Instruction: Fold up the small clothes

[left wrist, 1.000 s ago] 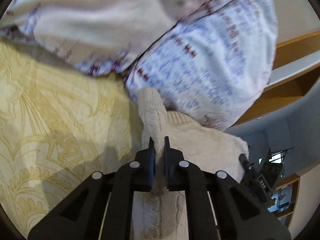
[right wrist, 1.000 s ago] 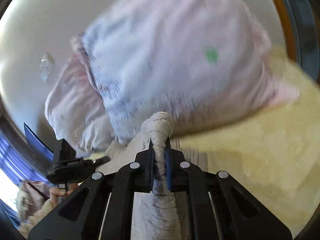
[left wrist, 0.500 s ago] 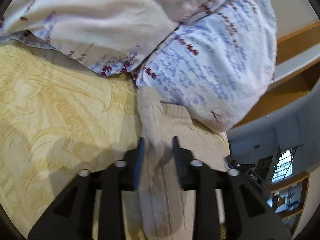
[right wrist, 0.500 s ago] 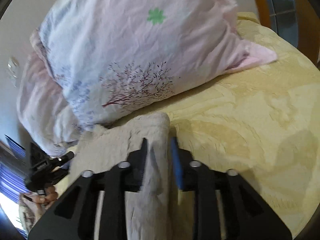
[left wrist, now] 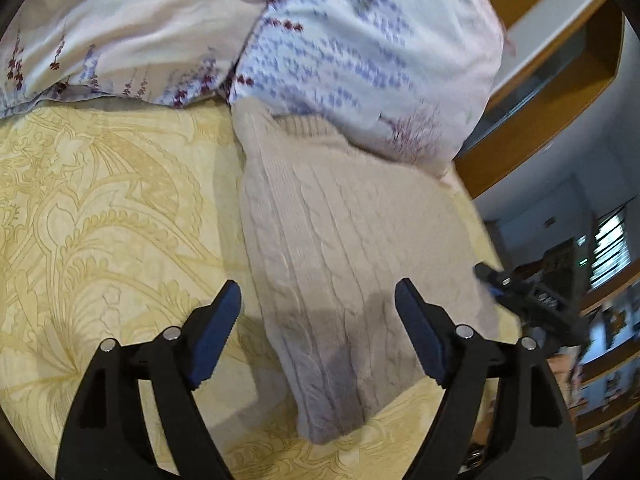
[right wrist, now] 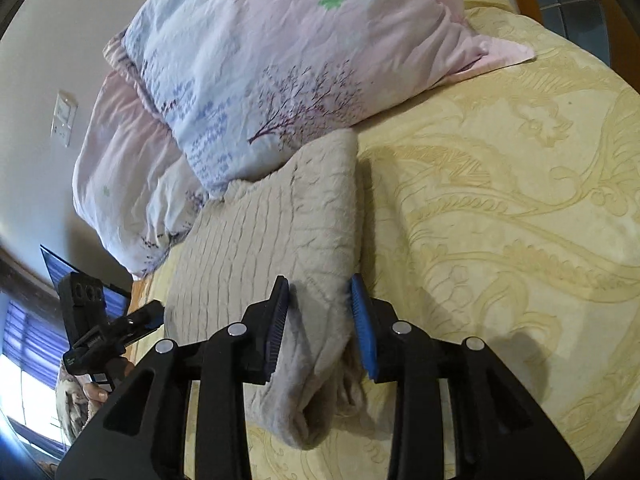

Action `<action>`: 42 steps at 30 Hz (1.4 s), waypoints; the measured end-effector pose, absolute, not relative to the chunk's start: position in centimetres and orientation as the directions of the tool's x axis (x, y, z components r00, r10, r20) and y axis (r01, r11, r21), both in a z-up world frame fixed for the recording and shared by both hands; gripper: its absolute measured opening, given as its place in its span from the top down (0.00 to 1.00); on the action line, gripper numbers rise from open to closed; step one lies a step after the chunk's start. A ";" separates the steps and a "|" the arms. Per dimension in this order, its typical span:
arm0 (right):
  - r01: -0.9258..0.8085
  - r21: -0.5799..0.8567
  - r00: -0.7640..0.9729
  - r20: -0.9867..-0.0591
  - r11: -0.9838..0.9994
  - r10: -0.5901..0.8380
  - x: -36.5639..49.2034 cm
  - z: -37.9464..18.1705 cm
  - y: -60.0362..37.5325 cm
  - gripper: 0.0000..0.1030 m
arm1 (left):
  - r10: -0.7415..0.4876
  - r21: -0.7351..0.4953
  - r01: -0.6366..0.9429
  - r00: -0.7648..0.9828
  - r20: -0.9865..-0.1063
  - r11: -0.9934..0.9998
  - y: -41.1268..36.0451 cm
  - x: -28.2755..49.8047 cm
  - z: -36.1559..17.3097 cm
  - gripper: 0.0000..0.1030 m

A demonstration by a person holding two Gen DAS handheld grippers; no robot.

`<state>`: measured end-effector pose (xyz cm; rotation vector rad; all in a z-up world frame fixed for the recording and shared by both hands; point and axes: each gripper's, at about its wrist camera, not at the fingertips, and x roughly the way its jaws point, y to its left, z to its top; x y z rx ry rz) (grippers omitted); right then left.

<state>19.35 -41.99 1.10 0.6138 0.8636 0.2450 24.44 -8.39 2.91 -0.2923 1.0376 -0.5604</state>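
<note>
Hidden: the sweater's (left wrist: pixel 352 264) far collar edge tucks under the floral pillow (left wrist: pixel 360 60); the left view is blurred.
Sweater: folded on the yellow bedspread (left wrist: pixel 104 216), ahead of both grippers.
Left gripper (left wrist: pixel 318 332): jaws just opened wide, clear of the knit.
Right gripper (right wrist: pixel 320 320): jaws parted, folded edge loose between them.
Around: second pillow (right wrist: pixel 120 152) left of the right gripper.

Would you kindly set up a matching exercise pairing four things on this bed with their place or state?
Things:
1. cream cable-knit sweater
2. floral-print pillow
3. left gripper
4. yellow patterned bedspread

States:
A. lies under everything
B. jaws wide, nothing clamped
C. folded, lying flat
D. leans at the head of the bed, touching the sweater's far edge

Pairs: 1-C, 2-D, 3-B, 4-A
</note>
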 end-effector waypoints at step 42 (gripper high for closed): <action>0.170 0.642 0.588 -0.675 0.747 0.446 24.2 -0.5 -43.6 0.42 | -0.672 -0.658 0.161 0.297 -0.679 0.736 -8.7 28.1 0.1 0.19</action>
